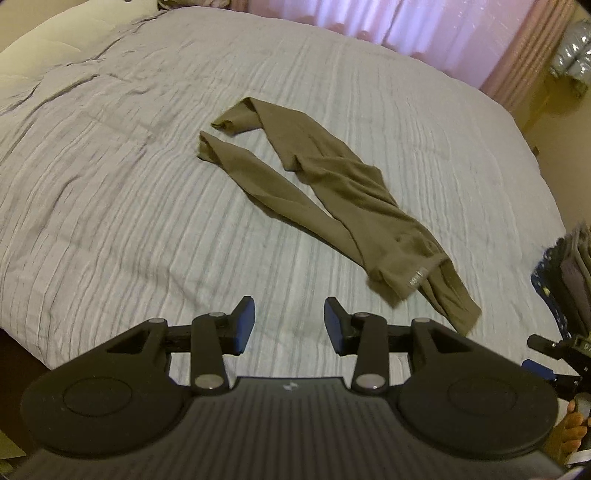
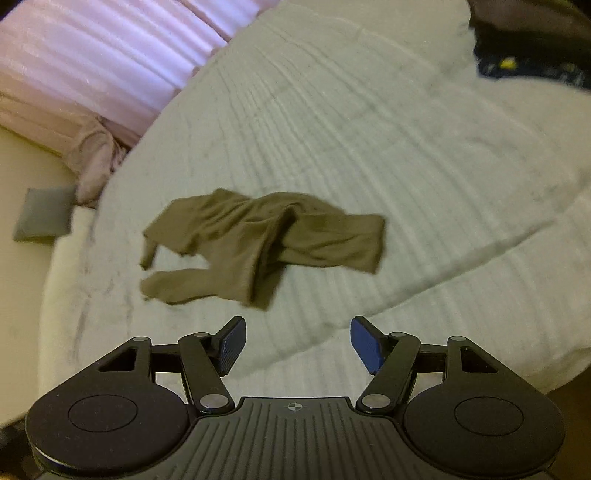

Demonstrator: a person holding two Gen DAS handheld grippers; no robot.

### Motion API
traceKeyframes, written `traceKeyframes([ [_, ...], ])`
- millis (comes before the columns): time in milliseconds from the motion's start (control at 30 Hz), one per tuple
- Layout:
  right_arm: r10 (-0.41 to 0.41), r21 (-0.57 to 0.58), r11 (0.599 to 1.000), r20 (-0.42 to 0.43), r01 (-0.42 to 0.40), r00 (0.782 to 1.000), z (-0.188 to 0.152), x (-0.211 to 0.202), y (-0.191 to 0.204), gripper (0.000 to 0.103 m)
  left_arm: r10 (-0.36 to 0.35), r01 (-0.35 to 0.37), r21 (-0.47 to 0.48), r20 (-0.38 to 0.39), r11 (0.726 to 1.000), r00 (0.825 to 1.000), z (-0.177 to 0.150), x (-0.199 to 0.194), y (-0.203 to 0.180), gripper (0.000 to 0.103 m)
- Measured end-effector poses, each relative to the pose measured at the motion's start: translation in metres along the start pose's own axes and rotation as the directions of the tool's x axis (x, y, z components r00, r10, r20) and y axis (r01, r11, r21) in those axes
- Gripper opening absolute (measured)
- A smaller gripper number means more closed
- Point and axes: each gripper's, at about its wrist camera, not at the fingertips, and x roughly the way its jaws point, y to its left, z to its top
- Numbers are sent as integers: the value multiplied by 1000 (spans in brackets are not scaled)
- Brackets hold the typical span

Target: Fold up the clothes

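In the left wrist view, the left gripper [image 1: 289, 325] sits nearest, its black linkage arms ending in blue-padded fingers [image 1: 246, 325] that stand a moderate gap apart with nothing between them, only bedding beneath. Just beyond, toward one o'clock, lies the olive-brown stretchy pair of leggings [image 1: 332, 192], flat but rumpled on the pale grey ribbed bedspread [image 1: 129, 206]. Its waistband end, bearing a small pale printed label, lies close to the gripper at two o'clock; the two legs run away toward eleven o'clock, their cuffs apart from each other. At four o'clock part of the right gripper [image 1: 550, 354] shows at the frame edge. A cream pillow [image 1: 55, 55] rests at ten o'clock, and pink pleated curtains [image 1: 406, 22] hang farthest, at twelve to one o'clock.

In the right wrist view, the right gripper [image 2: 297, 345] has its blue pads spread wide and empty above the bedspread. The leggings lie bunched just ahead at eleven o'clock, blurred. A dark heap of fabric [image 2: 532, 40] sits far off at one o'clock.
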Motion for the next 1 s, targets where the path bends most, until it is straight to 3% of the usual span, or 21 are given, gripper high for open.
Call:
traceKeyframes([
  [200, 111, 241, 965, -5, -106, 994, -5, 40, 4, 67, 9, -10, -12, -37, 1000, 999, 18, 28, 25, 37],
  [433, 108, 389, 915, 33, -112, 994, -15, 117, 24, 67, -14, 15, 16, -100, 1000, 995, 52, 79, 54, 37],
  [533, 122, 527, 836, 93, -153, 988, -26, 156, 24, 67, -25, 29, 38, -120, 999, 993, 71, 101, 67, 37],
  [667, 104, 700, 688, 164, -190, 981, -45, 205, 23, 67, -11, 18, 62, -121, 998, 993, 95, 131, 82, 37],
  [833, 35, 776, 599, 224, -199, 974, -45, 247, 19, 65, -21, 29, 58, -134, 998, 991, 128, 163, 104, 37],
  [867, 10, 780, 593, 239, -198, 971, -43, 250, 18, 28, -24, 31, 47, -134, 998, 991, 135, 170, 108, 37],
  [900, -16, 780, 597, 246, -188, 969, -38, 248, 16, 8, -27, 33, 36, -134, 999, 991, 143, 176, 112, 37],
  [1000, -91, 763, 627, 270, -156, 958, -22, 226, 9, 6, -54, 53, -15, -123, 998, 991, 167, 198, 126, 37],
])
